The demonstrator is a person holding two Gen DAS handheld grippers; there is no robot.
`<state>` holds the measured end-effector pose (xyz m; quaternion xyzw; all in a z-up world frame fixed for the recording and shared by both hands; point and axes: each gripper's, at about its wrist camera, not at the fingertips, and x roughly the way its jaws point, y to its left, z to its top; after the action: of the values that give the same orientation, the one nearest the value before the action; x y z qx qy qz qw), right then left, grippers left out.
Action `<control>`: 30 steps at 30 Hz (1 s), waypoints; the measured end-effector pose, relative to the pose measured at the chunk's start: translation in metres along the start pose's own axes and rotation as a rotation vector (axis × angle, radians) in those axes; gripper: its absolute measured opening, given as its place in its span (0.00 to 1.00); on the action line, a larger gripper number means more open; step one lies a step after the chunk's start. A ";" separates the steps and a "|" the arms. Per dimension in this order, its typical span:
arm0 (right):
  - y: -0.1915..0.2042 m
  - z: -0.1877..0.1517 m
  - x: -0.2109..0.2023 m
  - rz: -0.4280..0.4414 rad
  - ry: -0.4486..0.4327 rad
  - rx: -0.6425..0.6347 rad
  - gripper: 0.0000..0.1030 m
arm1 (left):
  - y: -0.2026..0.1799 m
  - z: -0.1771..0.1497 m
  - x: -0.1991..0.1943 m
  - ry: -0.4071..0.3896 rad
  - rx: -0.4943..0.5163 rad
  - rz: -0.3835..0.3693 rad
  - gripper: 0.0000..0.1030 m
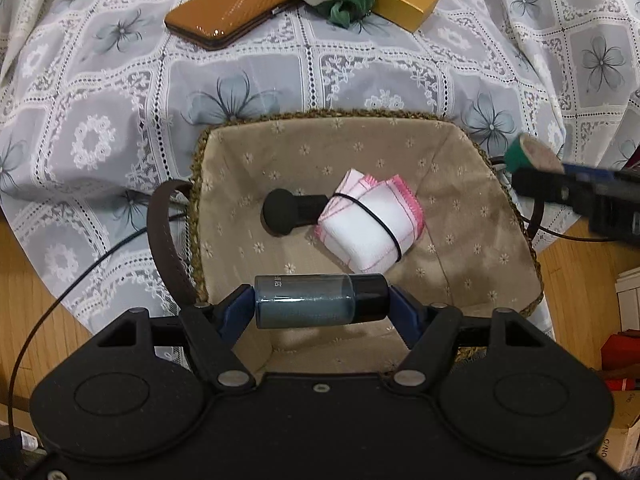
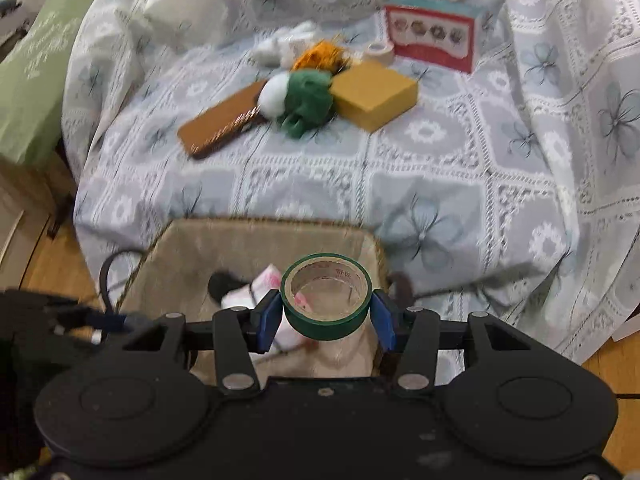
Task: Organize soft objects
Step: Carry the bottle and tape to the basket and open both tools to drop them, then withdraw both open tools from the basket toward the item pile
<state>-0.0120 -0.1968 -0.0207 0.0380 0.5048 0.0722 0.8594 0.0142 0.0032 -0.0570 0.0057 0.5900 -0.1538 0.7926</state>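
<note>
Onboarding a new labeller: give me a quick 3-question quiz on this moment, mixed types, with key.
1. True or false: the left gripper holds a bottle over the basket.
2. The right gripper grips: A) sponge B) green tape roll C) wallet.
3. Fill in: the black band goes around the folded ____ in the basket.

Key:
1. True.
2. B, the tape roll.
3. Cloth.

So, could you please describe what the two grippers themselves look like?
Both look alike: the left gripper and right gripper each have a matte black body with two round raised discs, black linkage arms on silver pivot pins, and blue fingers. A thin black cable trails beside the left one.
</note>
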 end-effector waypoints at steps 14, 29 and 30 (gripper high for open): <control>0.015 -0.018 0.001 0.047 0.072 -0.058 0.47 | 0.004 0.002 0.005 0.016 -0.039 0.019 0.73; 0.016 -0.017 0.003 0.047 0.075 -0.061 0.54 | 0.002 0.003 0.004 0.014 -0.031 0.036 0.73; 0.015 -0.017 0.004 0.047 0.075 -0.059 0.54 | 0.002 0.003 0.004 0.012 -0.031 0.038 0.73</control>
<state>-0.0260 -0.1813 -0.0298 0.0216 0.5332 0.1086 0.8387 0.0183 0.0036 -0.0604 0.0056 0.5969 -0.1295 0.7917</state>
